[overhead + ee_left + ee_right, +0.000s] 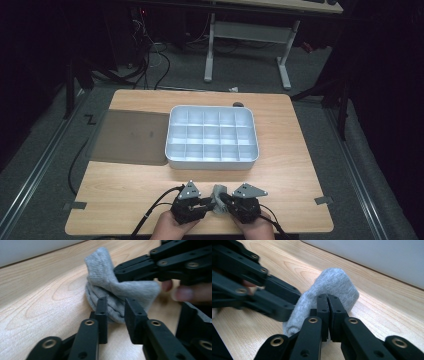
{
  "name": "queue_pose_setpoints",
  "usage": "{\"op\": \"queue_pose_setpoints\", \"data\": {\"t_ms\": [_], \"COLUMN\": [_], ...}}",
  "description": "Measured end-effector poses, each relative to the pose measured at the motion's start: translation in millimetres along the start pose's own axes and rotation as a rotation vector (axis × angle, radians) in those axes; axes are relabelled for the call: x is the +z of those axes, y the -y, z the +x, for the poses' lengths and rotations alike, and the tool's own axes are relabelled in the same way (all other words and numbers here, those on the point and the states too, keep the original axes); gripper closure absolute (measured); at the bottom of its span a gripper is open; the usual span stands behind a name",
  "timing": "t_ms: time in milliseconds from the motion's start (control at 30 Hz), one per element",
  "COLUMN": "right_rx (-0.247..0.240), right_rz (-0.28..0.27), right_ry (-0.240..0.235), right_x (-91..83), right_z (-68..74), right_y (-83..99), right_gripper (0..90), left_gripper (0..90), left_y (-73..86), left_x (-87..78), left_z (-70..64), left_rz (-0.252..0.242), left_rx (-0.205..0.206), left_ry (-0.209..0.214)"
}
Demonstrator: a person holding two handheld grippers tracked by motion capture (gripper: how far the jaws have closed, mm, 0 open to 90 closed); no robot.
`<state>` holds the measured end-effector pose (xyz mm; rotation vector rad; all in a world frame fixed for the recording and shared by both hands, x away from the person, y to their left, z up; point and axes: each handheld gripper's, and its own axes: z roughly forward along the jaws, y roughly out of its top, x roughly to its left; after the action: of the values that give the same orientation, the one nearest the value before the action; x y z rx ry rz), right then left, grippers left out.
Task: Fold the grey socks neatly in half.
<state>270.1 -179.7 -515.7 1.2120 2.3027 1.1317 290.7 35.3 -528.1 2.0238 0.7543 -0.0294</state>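
Note:
A rolled grey sock (218, 197) lies on the wooden table near its front edge, between my two grippers. In the left gripper view the left gripper (116, 312) has its jaws a narrow gap apart, pressed on the lower fold of the sock (107, 282). The right gripper (117, 272) comes in from the upper right and pinches the sock's upper flap. In the right gripper view the right gripper (327, 302) is shut tight on thin fabric of the sock (337, 282), and the left gripper (292, 302) meets the sock from the left. From above, the left gripper (207, 202) and right gripper (227, 200) nearly touch.
A white tray (212, 162) divided into several compartments stands at the table's middle, just beyond the grippers. A dark mat (130, 137) lies to its left. The person's hands (172, 227) come in at the front edge. A desk frame and cables stand on the floor behind.

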Motion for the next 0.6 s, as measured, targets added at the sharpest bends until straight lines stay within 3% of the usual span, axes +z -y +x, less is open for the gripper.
{"op": "queue_pose_setpoints", "data": {"t_ms": [133, 267, 600], "right_rx": [-0.002, -0.009, -0.003], "right_rz": [0.0, -0.001, 0.001], "right_ry": [0.003, -0.001, 0.017], "right_x": [-0.5, 0.7, -5.5], "right_z": [0.8, 3.1, 0.0], "right_y": [-0.7, -1.4, -0.8], "right_gripper": [88.2, 88.2, 88.4], "left_gripper": [74.3, 80.8, 84.7], "left_y": [5.8, 6.8, -9.4], "left_x": [-6.0, 1.2, 26.0], "left_z": [-0.3, 2.9, -2.9], "left_rz": [-0.001, 0.028, 0.071], "left_rx": [-0.008, -0.037, 0.007], "left_ry": [-0.017, -0.039, -0.044]}}
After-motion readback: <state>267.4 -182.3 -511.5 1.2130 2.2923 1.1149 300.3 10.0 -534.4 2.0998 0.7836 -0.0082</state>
